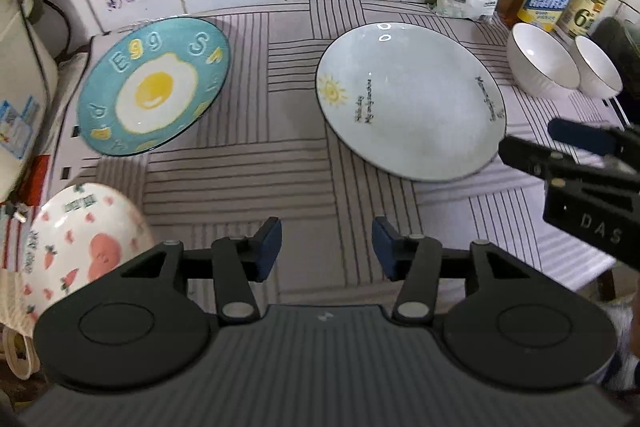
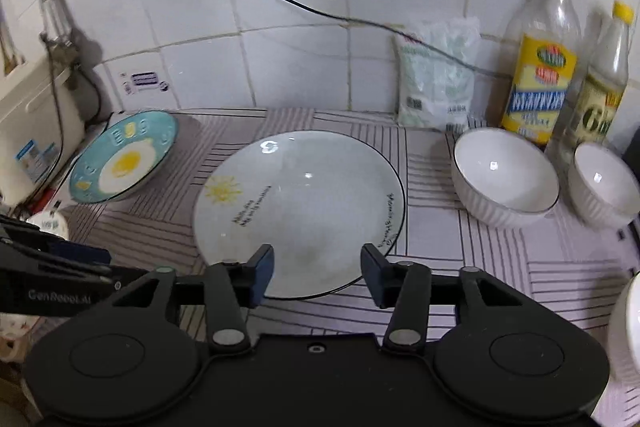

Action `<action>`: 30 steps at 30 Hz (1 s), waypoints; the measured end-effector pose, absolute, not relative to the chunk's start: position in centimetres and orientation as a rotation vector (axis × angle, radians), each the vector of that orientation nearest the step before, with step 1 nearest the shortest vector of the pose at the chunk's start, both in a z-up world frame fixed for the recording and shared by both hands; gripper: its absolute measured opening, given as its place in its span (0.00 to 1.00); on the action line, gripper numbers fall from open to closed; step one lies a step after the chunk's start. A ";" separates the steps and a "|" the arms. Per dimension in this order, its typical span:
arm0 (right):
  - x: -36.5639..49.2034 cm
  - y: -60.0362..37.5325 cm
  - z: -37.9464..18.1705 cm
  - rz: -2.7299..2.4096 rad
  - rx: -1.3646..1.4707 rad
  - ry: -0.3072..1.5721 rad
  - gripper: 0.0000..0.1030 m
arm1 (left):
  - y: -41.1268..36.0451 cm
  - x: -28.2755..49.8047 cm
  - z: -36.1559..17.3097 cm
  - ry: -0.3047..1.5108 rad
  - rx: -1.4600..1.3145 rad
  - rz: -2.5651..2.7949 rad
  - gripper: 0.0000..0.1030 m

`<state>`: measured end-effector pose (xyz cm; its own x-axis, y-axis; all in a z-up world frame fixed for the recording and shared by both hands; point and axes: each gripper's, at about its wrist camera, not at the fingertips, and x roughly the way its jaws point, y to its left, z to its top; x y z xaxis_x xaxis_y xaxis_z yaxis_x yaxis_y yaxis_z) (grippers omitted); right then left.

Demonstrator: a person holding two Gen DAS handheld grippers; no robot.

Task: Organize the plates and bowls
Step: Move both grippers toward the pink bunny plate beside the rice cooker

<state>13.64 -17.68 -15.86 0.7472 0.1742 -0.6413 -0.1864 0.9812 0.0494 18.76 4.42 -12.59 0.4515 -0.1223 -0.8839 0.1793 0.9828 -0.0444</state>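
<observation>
Blue plate (image 1: 154, 87): "Egg"; right gripper (image 1: 524, 151): "DAS".

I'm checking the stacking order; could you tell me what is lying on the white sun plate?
Nothing lies on the white sun plate; its surface shows bare. What is underneath it is covered.

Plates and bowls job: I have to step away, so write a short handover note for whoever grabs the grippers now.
Left gripper: open, empty, over the striped mat, nearer the egg plate.
Right gripper: open, empty, at the near rim of the sun plate, not gripping it.
Layout: egg plate far left, partly off the mat; sun plate in the middle; two white bowls side by side at right, before the bottles; a strawberry bowl near left.
Done: nothing stacked.
Left: stack the plates, nest the bowls.
</observation>
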 end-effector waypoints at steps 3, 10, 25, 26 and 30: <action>12.0 -16.5 -14.6 0.219 -0.040 0.694 0.66 | 5.4 17.0 -11.5 1.088 0.073 -0.201 0.53; 8.4 -13.7 -12.4 0.291 -0.080 0.683 0.80 | 8.0 12.9 -9.3 1.054 0.124 -0.199 0.69; 2.9 -8.2 -11.3 0.381 -0.103 0.649 0.90 | 14.7 7.6 -8.5 1.014 0.141 -0.164 0.84; 2.7 -7.9 -11.3 0.385 -0.106 0.648 0.90 | 15.1 7.5 -8.7 1.016 0.142 -0.159 0.84; 2.2 -6.7 -11.6 0.416 -0.112 0.646 0.90 | 16.9 7.2 -9.3 1.025 0.150 -0.133 0.86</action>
